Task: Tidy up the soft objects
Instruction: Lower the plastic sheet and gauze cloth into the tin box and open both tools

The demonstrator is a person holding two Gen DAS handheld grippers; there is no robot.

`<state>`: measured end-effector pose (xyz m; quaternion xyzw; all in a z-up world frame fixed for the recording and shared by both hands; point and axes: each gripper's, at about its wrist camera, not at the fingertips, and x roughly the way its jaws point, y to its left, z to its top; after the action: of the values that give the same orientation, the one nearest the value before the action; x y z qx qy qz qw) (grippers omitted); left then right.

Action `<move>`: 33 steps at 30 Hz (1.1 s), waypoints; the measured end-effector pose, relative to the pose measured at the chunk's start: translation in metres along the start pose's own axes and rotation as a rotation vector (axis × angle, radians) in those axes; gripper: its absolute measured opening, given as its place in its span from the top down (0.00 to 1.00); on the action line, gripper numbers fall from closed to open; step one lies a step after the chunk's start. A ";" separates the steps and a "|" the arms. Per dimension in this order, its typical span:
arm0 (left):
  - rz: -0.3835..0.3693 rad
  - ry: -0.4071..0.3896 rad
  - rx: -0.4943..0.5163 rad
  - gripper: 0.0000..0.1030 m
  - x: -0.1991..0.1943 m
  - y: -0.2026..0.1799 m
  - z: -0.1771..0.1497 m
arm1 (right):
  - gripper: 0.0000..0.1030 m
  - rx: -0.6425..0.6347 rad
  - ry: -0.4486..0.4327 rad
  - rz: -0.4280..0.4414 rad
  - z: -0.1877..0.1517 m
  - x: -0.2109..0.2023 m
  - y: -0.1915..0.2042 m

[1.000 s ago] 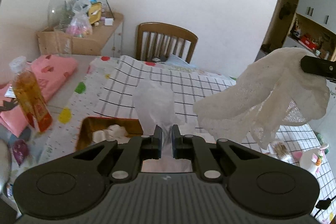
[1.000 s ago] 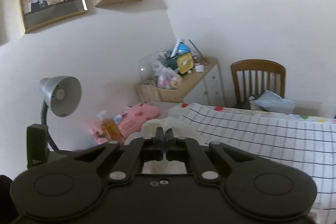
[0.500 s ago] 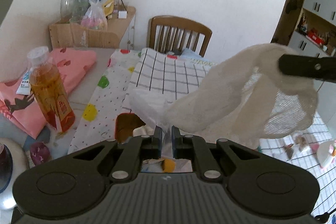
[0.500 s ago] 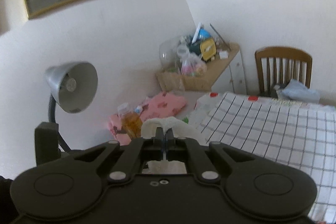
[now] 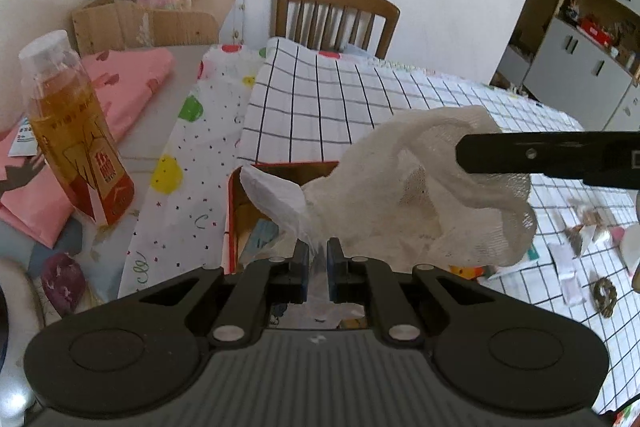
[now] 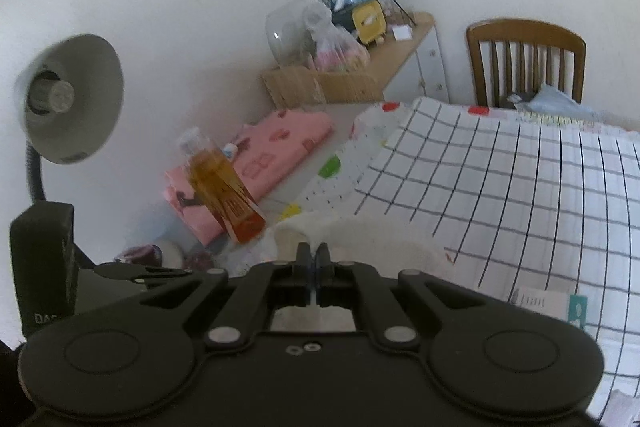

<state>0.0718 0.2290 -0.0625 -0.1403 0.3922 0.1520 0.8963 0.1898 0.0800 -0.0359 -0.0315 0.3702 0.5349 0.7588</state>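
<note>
My left gripper point(image 5: 317, 254) is shut on a thin white tissue point(image 5: 276, 195) that stands up above an open red-rimmed box point(image 5: 280, 171) on the table. My right gripper point(image 6: 312, 254) is shut on a cream mesh cloth point(image 6: 360, 233). In the left wrist view that cloth point(image 5: 420, 203) hangs from the right gripper's black finger point(image 5: 548, 157), just above and right of the box, and touches the tissue. The box's inside is mostly hidden.
A bottle of amber liquid point(image 5: 76, 131) stands left of the box, by folded pink fabric point(image 5: 120, 83). A checked tablecloth point(image 5: 340, 99) covers the table; small scraps point(image 5: 588, 227) lie at right. A wooden chair point(image 5: 336, 15) stands behind. A grey lamp point(image 6: 68, 99) is at left.
The right gripper has carried the mesh cloth down and left, from high at the right to just over the box. The left gripper has dropped closer to the table, still holding the tissue.
</note>
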 end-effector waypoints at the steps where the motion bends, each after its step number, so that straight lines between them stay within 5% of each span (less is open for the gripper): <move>1: -0.001 0.005 0.006 0.91 0.002 0.000 -0.001 | 0.98 0.000 0.010 -0.005 -0.002 0.004 0.000; 19: -0.046 0.083 0.046 0.91 0.023 0.000 -0.009 | 0.98 0.017 0.180 -0.090 -0.038 0.074 -0.011; 33: -0.037 0.126 0.059 0.90 0.025 -0.002 -0.017 | 0.99 0.033 0.205 -0.100 -0.046 0.084 -0.017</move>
<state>0.0780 0.2247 -0.0918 -0.1303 0.4497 0.1147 0.8762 0.1926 0.1186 -0.1252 -0.0919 0.4525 0.4842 0.7432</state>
